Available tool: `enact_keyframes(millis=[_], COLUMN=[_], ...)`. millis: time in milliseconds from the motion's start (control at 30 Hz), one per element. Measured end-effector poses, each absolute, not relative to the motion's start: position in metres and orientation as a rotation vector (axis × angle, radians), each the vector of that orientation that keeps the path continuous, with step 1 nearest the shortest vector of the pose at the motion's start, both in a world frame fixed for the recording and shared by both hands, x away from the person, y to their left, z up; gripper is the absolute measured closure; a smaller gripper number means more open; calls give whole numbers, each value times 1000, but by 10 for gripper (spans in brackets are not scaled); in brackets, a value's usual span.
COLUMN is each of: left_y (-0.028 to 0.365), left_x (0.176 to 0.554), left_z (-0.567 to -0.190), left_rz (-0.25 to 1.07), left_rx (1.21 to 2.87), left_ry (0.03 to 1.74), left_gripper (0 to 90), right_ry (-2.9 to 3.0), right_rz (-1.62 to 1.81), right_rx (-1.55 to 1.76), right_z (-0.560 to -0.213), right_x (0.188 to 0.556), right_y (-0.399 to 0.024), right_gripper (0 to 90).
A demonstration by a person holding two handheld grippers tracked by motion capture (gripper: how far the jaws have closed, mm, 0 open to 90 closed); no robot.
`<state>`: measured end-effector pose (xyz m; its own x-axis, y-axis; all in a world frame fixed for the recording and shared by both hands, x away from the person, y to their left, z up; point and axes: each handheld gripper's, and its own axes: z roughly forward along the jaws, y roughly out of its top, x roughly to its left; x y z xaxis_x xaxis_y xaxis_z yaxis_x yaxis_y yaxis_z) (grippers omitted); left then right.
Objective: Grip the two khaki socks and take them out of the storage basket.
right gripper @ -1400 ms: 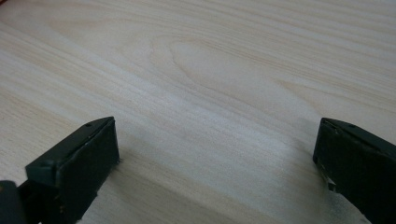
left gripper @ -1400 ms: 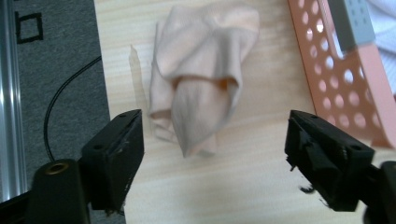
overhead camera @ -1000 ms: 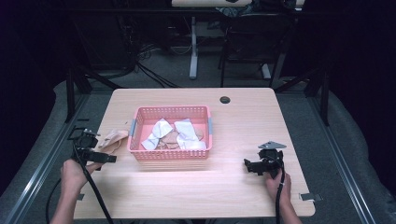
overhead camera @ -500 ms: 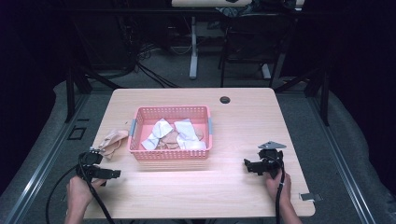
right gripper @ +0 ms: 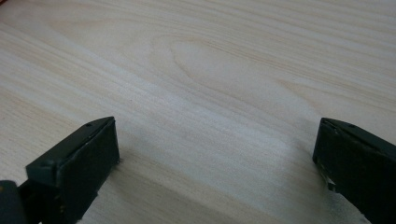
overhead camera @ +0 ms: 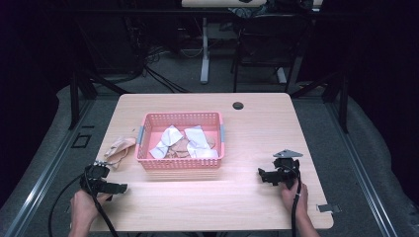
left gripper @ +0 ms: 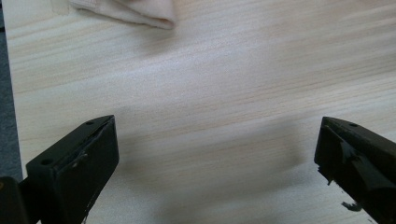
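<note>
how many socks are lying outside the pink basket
1: a beige sock on the table just left of the basket. More lie inside the basket, and some may be hidden there.

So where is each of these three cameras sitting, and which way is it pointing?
High view: above the person's side, facing forward and down on the table; pink basket, both hands, left gripper and right gripper show.
Left gripper view: rides the left gripper, looking along its open jaws at the wood and a beige cloth.
Right gripper view: rides the right gripper, open jaws over bare wood.
Shared: high and left gripper views both show the beige cloth.
</note>
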<state>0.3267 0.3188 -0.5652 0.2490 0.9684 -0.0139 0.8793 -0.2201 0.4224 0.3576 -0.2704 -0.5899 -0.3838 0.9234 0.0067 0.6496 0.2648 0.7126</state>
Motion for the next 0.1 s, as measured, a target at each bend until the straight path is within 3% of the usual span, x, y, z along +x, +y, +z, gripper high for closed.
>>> enact_keyframes(millis=[100], left_y=[319], left_x=[327], left_z=[-566], left_rz=[361], left_rx=[2186], left_ry=[1696], left_gripper=[0], right_ry=[2129], right_rz=[897], right_rx=[1424], right_z=[-590], right_x=[358], right_y=[-270], right_gripper=[0])
